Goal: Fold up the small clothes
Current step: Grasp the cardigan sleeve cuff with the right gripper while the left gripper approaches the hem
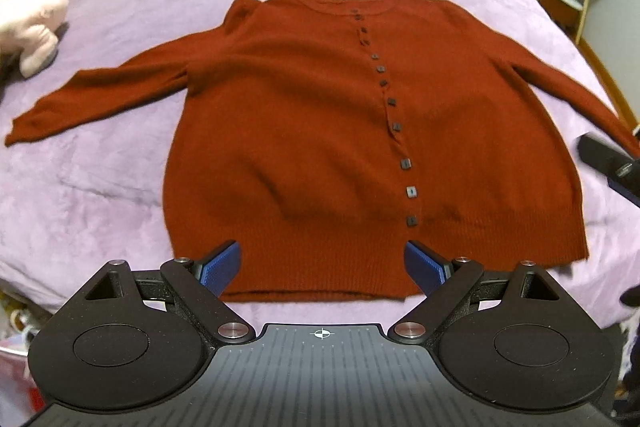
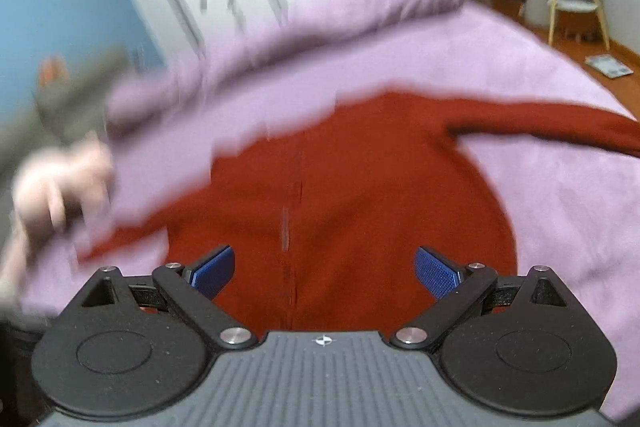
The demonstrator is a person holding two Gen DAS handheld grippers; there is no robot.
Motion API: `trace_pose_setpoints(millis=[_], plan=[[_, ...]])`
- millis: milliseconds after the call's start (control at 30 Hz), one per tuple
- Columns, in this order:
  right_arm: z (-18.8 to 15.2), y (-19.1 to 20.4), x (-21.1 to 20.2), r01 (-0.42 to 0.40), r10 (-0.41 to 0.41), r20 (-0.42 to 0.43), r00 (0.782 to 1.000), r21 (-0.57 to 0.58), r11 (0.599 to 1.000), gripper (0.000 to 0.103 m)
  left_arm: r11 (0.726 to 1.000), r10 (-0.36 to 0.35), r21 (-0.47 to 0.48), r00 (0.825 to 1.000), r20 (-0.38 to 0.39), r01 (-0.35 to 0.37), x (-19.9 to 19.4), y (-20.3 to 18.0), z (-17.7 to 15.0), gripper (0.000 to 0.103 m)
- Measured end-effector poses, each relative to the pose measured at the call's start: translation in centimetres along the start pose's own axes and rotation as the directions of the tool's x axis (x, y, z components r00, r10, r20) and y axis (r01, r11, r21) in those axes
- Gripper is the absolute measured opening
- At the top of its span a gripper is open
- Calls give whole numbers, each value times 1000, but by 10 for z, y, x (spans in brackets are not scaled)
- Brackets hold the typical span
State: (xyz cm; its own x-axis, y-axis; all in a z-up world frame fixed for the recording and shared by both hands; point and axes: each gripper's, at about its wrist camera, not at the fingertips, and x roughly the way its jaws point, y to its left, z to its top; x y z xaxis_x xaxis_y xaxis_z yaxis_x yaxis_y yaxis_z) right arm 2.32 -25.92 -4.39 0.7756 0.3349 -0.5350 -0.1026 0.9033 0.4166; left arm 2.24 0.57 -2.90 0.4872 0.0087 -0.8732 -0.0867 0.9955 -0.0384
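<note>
Cardigan (image 1: pixel 320 131) flat, buttoned, on purple bedspread (image 1: pixel 120 187); left gripper (image 1: pixel 323 265), right gripper (image 2: pixel 325 269) both spread, empty.

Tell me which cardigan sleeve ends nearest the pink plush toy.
The sleeve stretched toward the left wrist view's left edge; the other sleeve runs off right, away from the toy.

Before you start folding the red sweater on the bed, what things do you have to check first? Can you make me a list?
1. Rust-red knit buttoned cardigan lies flat on the lilac velvety bedspread, both sleeves spread out: ok.
2. Buttons done up: the dark square buttons run in one line; the top few are too small to tell.
3. Left gripper open, holding nothing, over the ribbed hem: ok.
4. Right gripper open and empty above the cardigan: ok.
5. Pale pink plush toy clear of the left sleeve: ok.
6. Right wrist view sharp enough to aim: not ok, it is blurred.
</note>
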Motion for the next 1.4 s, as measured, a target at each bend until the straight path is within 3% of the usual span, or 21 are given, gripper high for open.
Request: trace_pose_setpoints(millis=[100,233,300,367,467,567,667,733,767,800,867,933,1000,1067,1133,1200,1267,1333,1400], plan=[[16,-48,10,40,-42,8,999,167,985,97,999,-18,-31,1000,18,19,11,6,3,93],[32,-133,11,109,-179,144,973,396,912,96,998,-27,-60,1000,-12,26,30,11,9,93],[41,-180,16,178,-300,170,939,505,844,87,997,-17,-81,999,-39,13,40,11,15,93],[44,-222,23,201,-372,163,914,613,764,83,995,-7,-100,998,-60,1,48,9,21,92],[41,-277,39,179,-420,130,898,764,620,59,994,21,-102,999,-49,-26,56,4,29,91],[38,-308,47,123,-446,145,883,846,519,50,995,28,-93,998,-51,-32,64,-2,37,91],[41,-320,55,87,-467,172,867,872,482,45,995,-7,-98,997,-71,0,72,-5,41,89],[43,-325,61,81,-467,171,868,877,473,31,994,-40,-106,995,-92,30,80,-5,43,85],[44,-326,66,81,-462,167,871,878,471,18,993,-50,-110,993,-102,39,83,-4,45,84],[45,-321,66,76,-454,170,875,876,475,10,993,-59,-113,992,-110,46,85,-4,45,84],[59,-315,62,60,-426,193,884,857,513,7,991,-74,-118,992,-106,61,86,-3,46,83],[77,-293,65,12,-356,257,899,796,606,7,989,-99,-123,991,-86,88,86,-1,50,79],[98,-251,73,-50,-236,315,919,688,724,7,983,-140,-128,988,-59,131,85,2,60,77],[120,-193,90,-130,-72,336,939,542,830,7,969,-204,-144,979,-19,199,83,4,73,74],[132,-126,114,-216,105,296,949,373,902,7,949,-273,-156,961,28,274,86,7,90,74],[132,-70,139,-301,250,215,944,250,920,7,914,-362,-174,931,49,365,95,11,109,74],[117,-21,171,-356,350,61,935,157,921,9,881,-419,-210,905,71,424,106,17,124,72],[97,6,193,-337,346,-56,937,127,933,9,847,-463,-254,883,78,467,124,26,136,69],[79,15,202,-291,303,-105,947,116,950,11,829,-481,-291,875,63,477,141,36,144,67]])
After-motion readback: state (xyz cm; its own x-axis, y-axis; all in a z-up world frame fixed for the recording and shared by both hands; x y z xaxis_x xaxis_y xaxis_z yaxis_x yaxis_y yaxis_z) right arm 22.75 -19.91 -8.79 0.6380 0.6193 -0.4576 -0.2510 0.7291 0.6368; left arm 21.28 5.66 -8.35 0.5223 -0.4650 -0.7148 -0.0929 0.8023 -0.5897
